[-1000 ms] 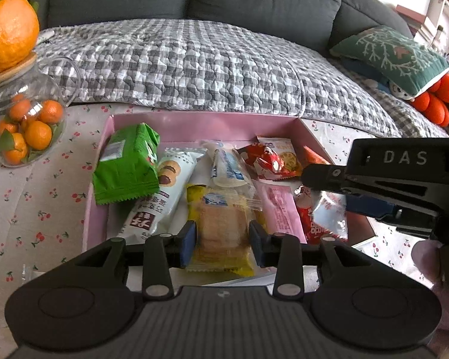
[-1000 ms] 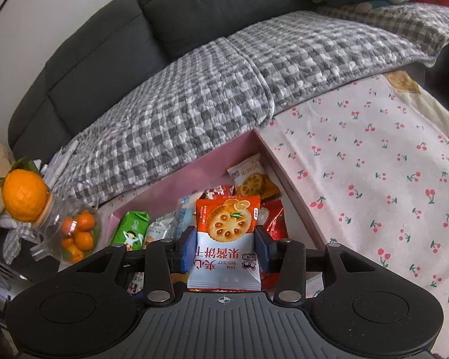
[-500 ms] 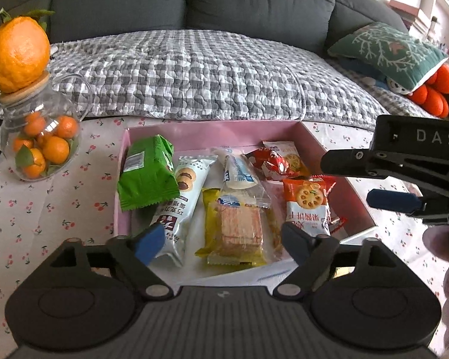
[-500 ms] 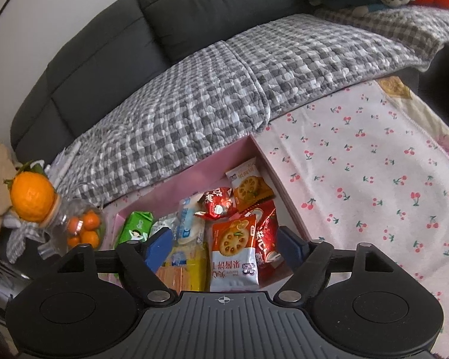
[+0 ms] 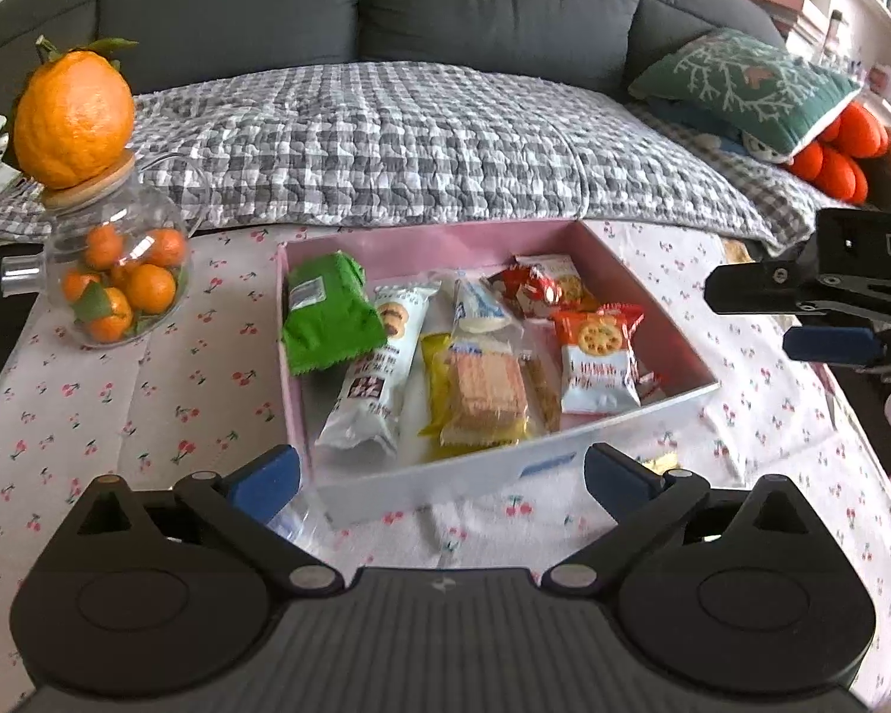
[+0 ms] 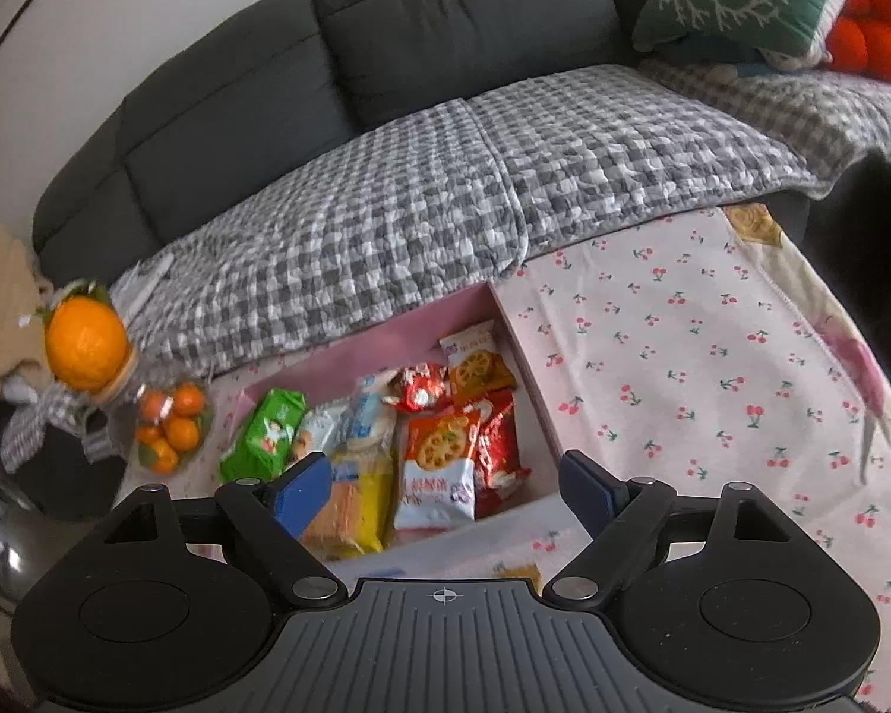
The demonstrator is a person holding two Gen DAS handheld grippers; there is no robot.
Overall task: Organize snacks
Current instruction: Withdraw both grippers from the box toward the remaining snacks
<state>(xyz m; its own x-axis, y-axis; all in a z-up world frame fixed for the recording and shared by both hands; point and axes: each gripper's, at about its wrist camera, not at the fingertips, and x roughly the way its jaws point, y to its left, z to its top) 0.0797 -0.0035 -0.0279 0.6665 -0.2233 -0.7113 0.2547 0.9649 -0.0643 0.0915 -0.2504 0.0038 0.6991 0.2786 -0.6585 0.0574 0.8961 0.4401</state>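
Note:
A pink box (image 5: 422,243) on the cherry-print cloth holds several snack packets. Among them are a green packet (image 5: 326,315), a long white biscuit packet (image 5: 380,374), a yellow cracker packet (image 5: 481,392) and an orange-and-white biscuit packet (image 5: 597,356). My left gripper (image 5: 439,475) hovers before the box's near wall, its jaws opening wide with nothing between the pads. My right gripper (image 6: 445,490) is also opening and holds nothing; below it the orange-and-white biscuit packet (image 6: 439,475) lies in the box (image 6: 362,350). In the left wrist view the right gripper (image 5: 802,321) shows at the right edge.
A glass jar of small oranges (image 5: 119,273), with a big orange (image 5: 74,119) on its lid, stands left of the box. Behind the table is a dark sofa with a checked quilt (image 5: 386,136) and a green cushion (image 5: 748,83). Cherry-print cloth (image 6: 713,368) stretches right of the box.
The left gripper let go of the yellow cracker packet and the right let go of the orange-and-white biscuit packet; both packets now lie in the box. Both grippers opened and pulled back and up.

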